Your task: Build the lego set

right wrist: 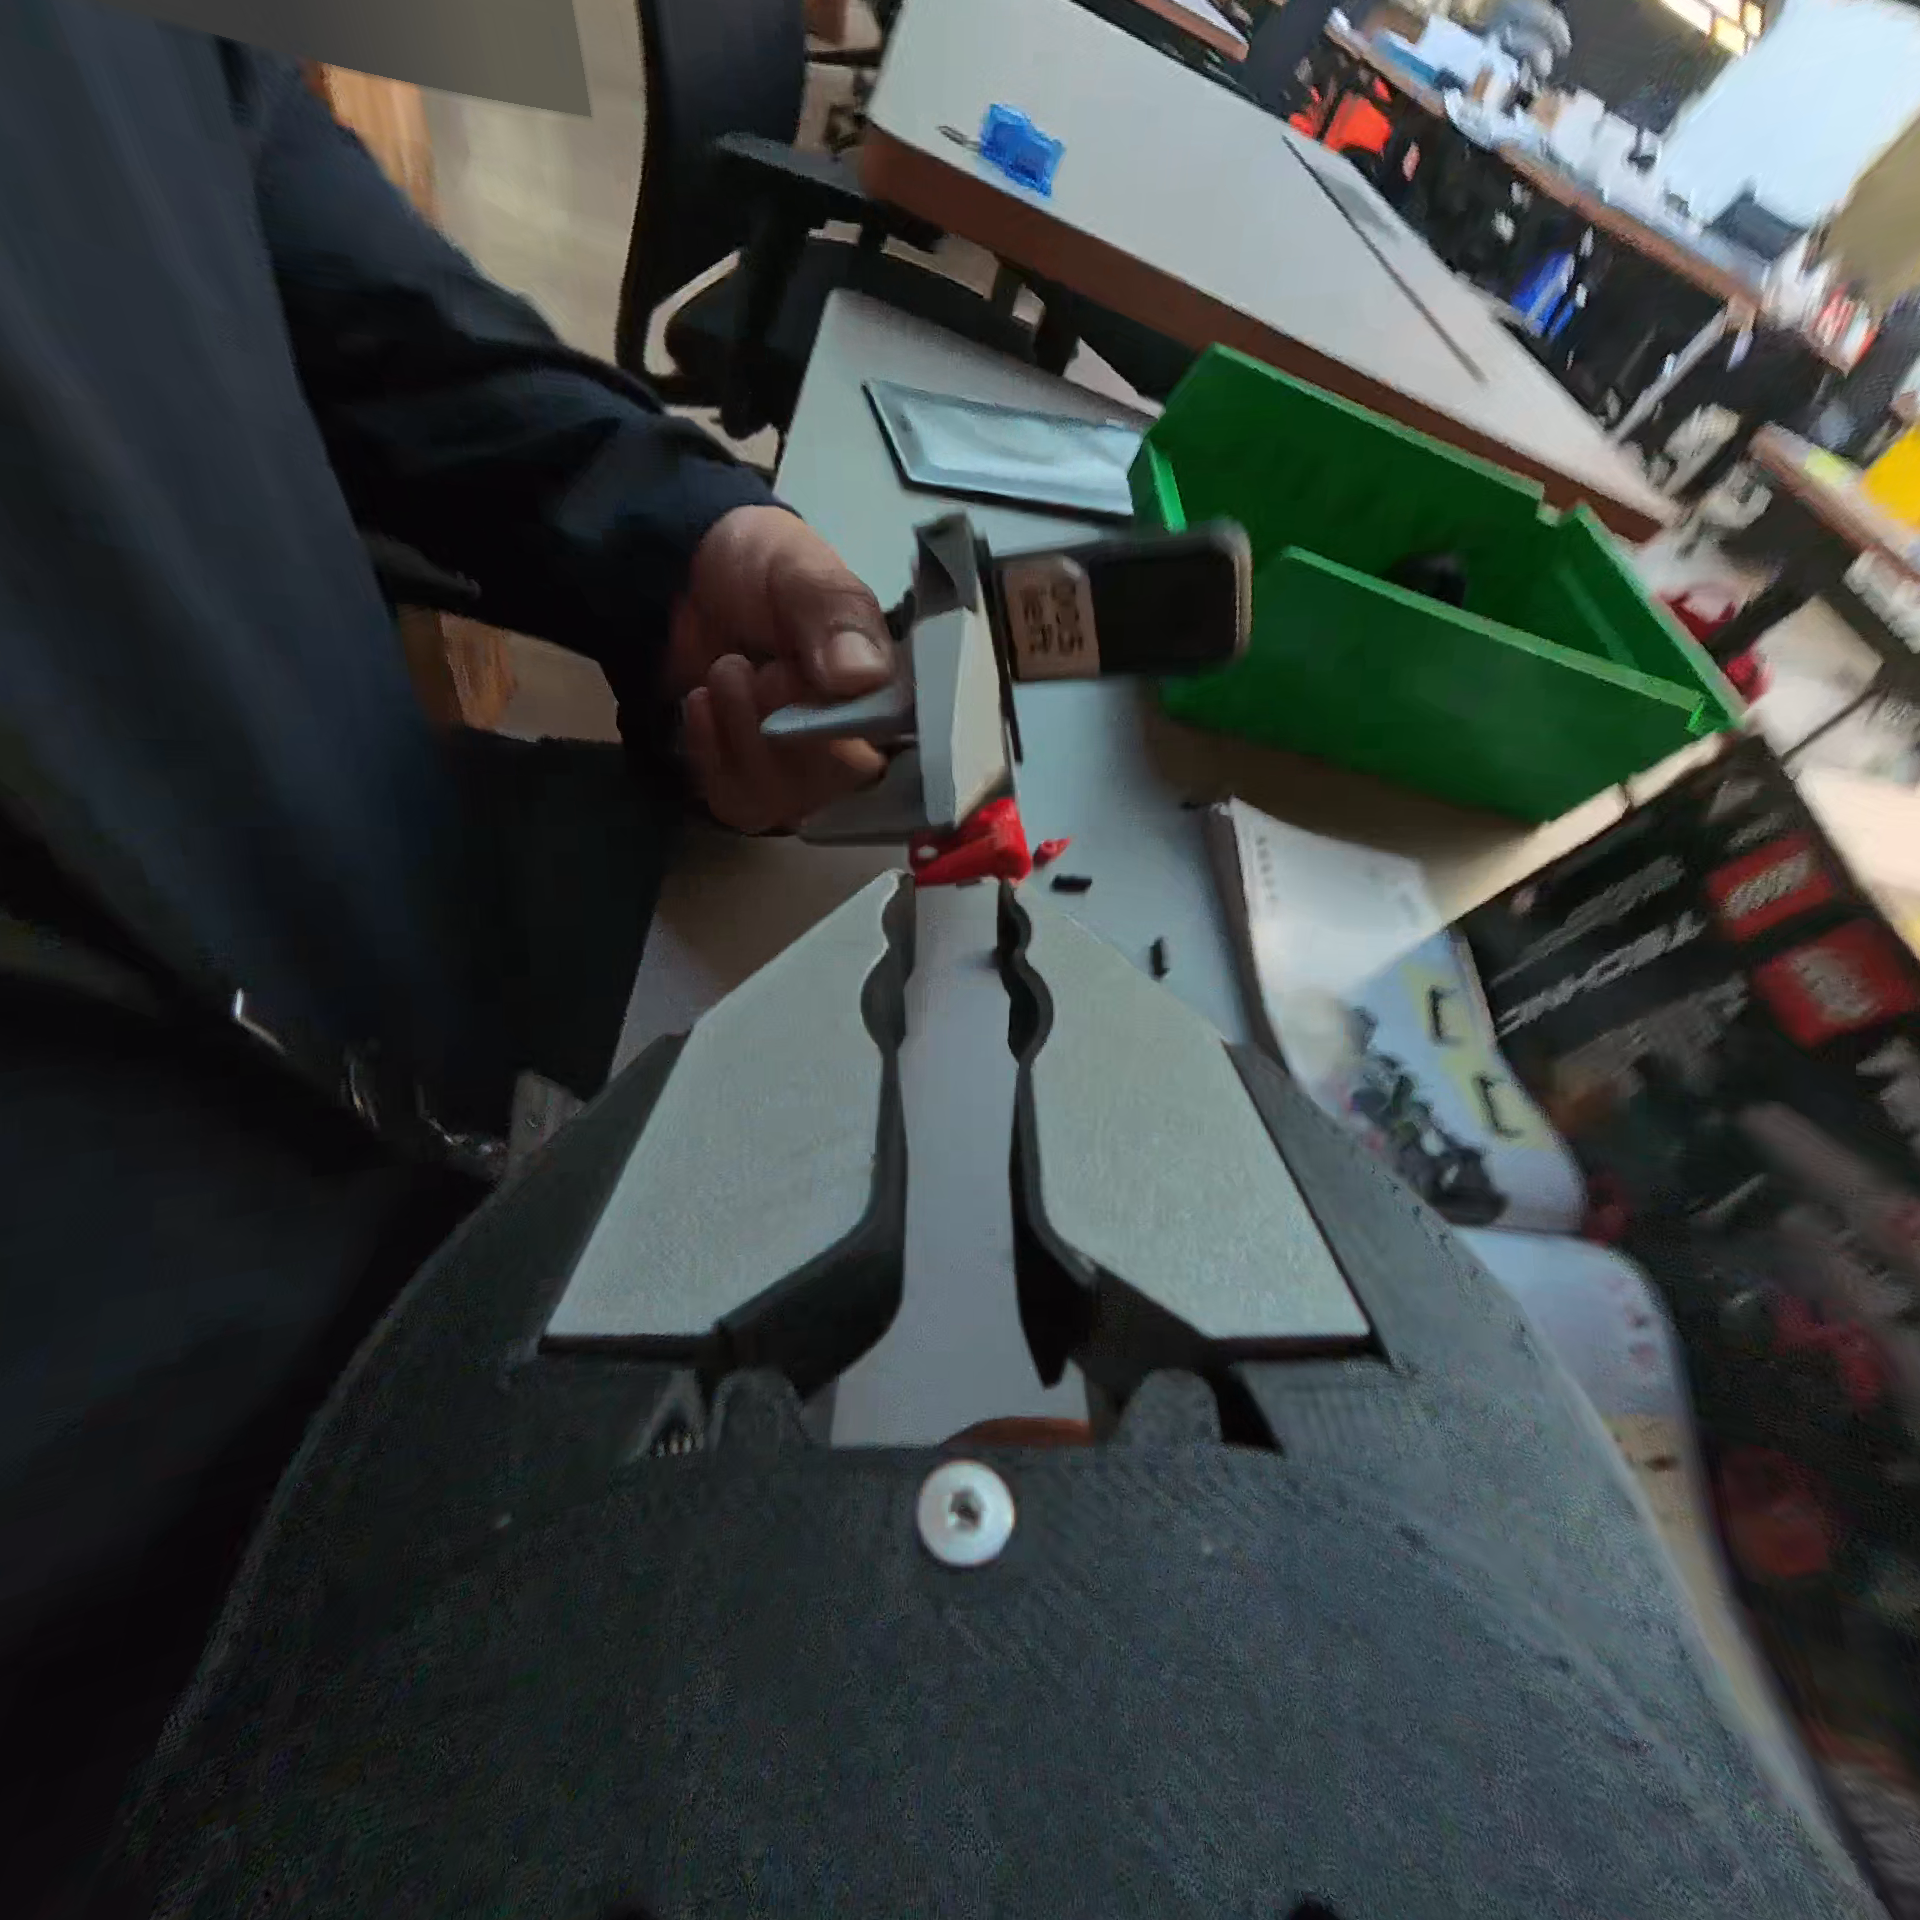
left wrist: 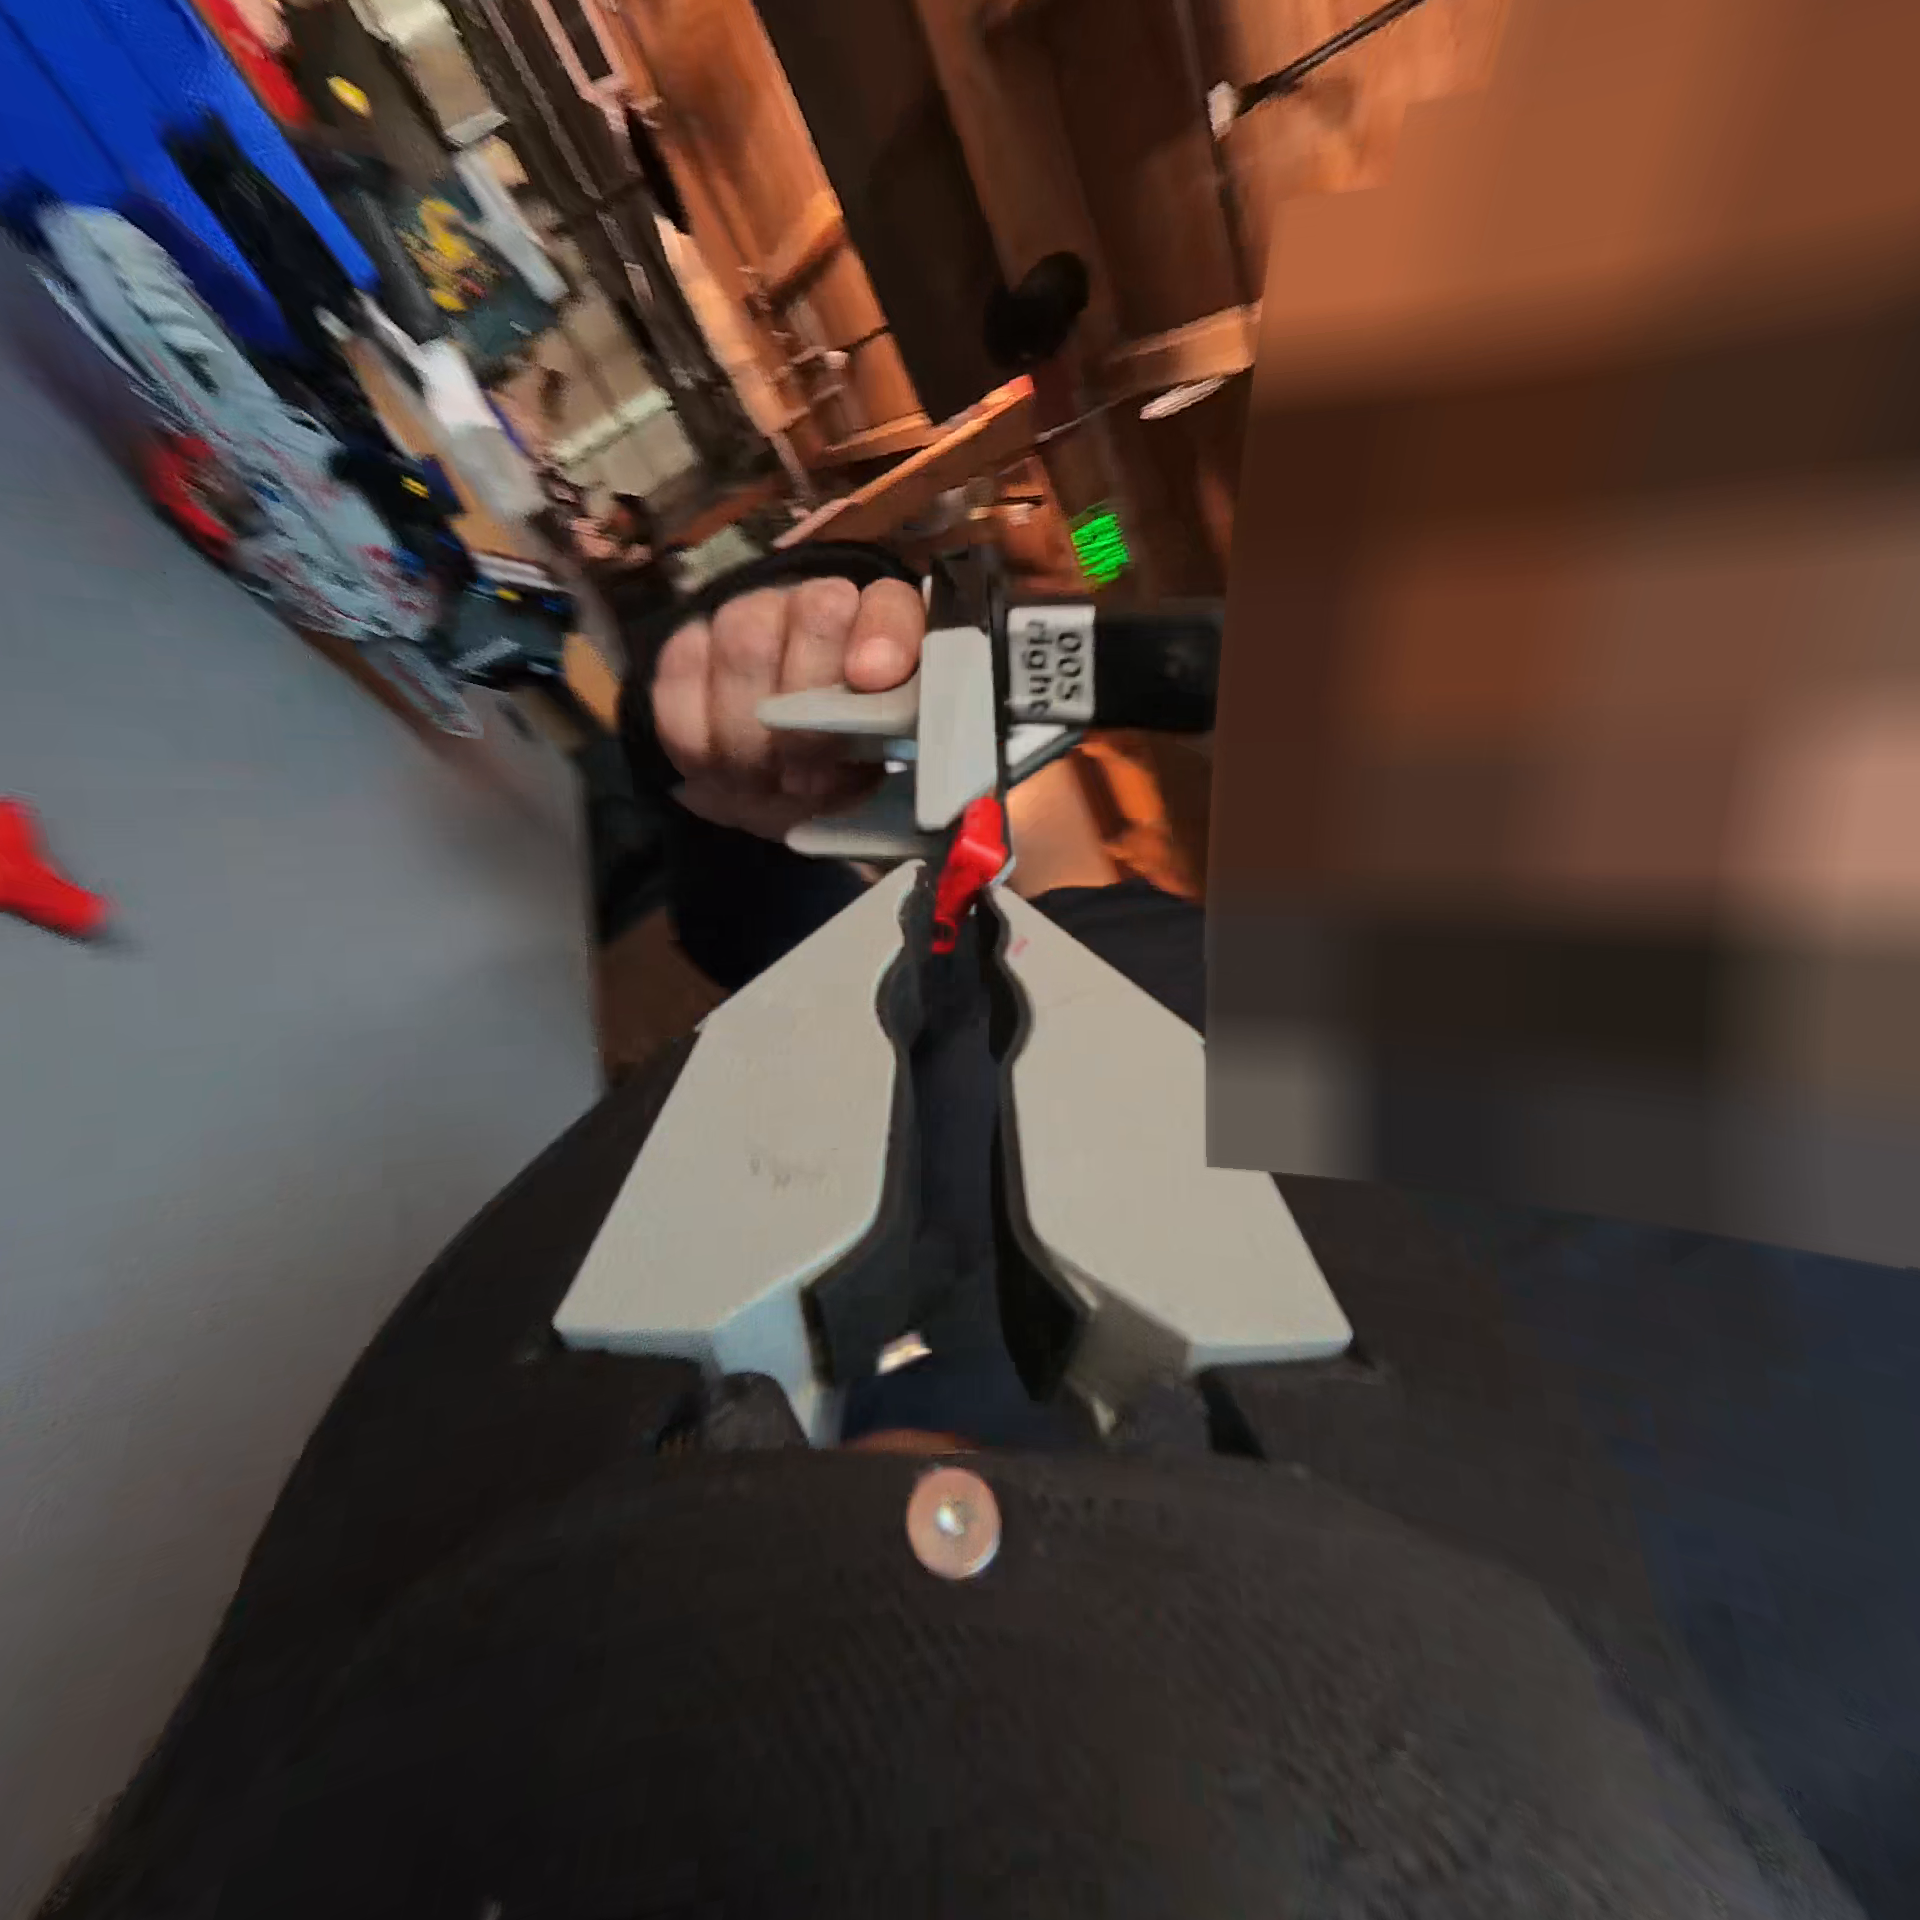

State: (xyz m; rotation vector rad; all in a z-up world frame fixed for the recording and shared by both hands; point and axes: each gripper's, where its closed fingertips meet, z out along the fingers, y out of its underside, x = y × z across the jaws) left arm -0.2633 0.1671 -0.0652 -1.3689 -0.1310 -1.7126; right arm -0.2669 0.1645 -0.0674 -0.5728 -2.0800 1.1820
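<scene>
A small red lego piece sits between my left gripper's fingertips, which are closed on it. In the right wrist view the same red piece lies at the very tips of my right gripper, whose fingers stand narrowly apart and pinch its near edge. The two grippers meet tip to tip over the grey table. Each view shows the other gripper with a hand on its handle. A tiny red bit and small black pieces lie on the table just beyond.
A green bin stands to the right, with a clear bag behind it. An instruction booklet and a dark lego box lie at the right. Another red piece lies on the table far left. A person in dark clothes sits close by. The tips of both grippers are at nearly the same place. The tiny red bit is about equally far from each gripper, around 20 cm.
</scene>
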